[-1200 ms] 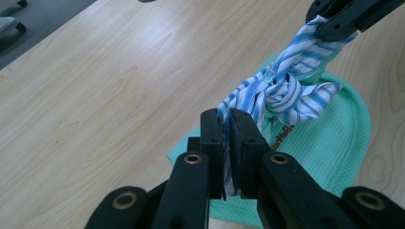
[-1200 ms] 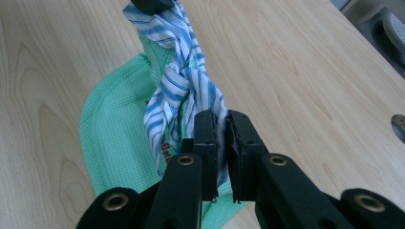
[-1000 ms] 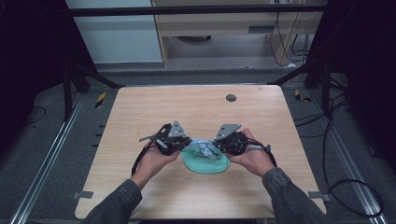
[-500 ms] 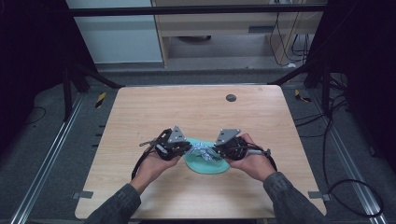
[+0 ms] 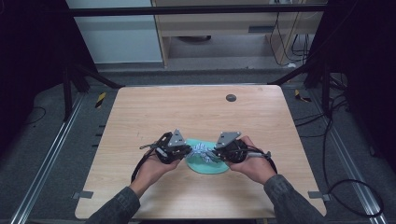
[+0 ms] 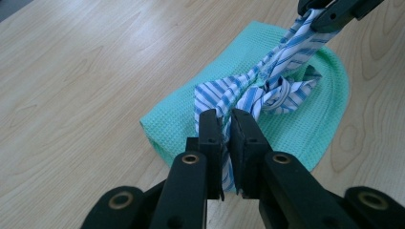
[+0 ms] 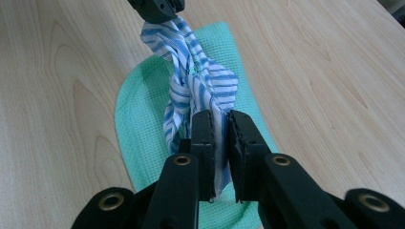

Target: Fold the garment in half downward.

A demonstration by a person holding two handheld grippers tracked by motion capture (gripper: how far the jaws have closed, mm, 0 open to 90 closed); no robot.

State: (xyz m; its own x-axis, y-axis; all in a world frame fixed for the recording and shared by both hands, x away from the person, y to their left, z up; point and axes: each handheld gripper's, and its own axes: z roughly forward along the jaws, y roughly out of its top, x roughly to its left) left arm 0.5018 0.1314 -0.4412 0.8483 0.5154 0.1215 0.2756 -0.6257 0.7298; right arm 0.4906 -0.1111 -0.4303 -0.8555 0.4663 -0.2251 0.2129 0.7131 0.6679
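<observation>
A blue-and-white striped cloth [image 6: 267, 86] is stretched between both grippers, bunched at its middle. It hangs just over a folded green waffle cloth [image 5: 205, 164] lying on the wooden table [image 5: 196, 116]. My left gripper [image 6: 227, 119] is shut on one end of the striped cloth [image 5: 201, 150]. My right gripper [image 7: 220, 120] is shut on the other end [image 7: 191, 81]. In the high view the left gripper [image 5: 186, 150] and right gripper [image 5: 214, 153] face each other over the green cloth, close to the front of the table.
A small dark round disc [image 5: 230, 97] sits in the table top at the far right. Metal rails [image 5: 51, 149] run along the floor to the left, and cables [image 5: 345, 186] lie on the floor to the right.
Both hands with the striped cloth have drawn back toward the table's front edge, keeping hold of it. The green cloth has come along with them.
</observation>
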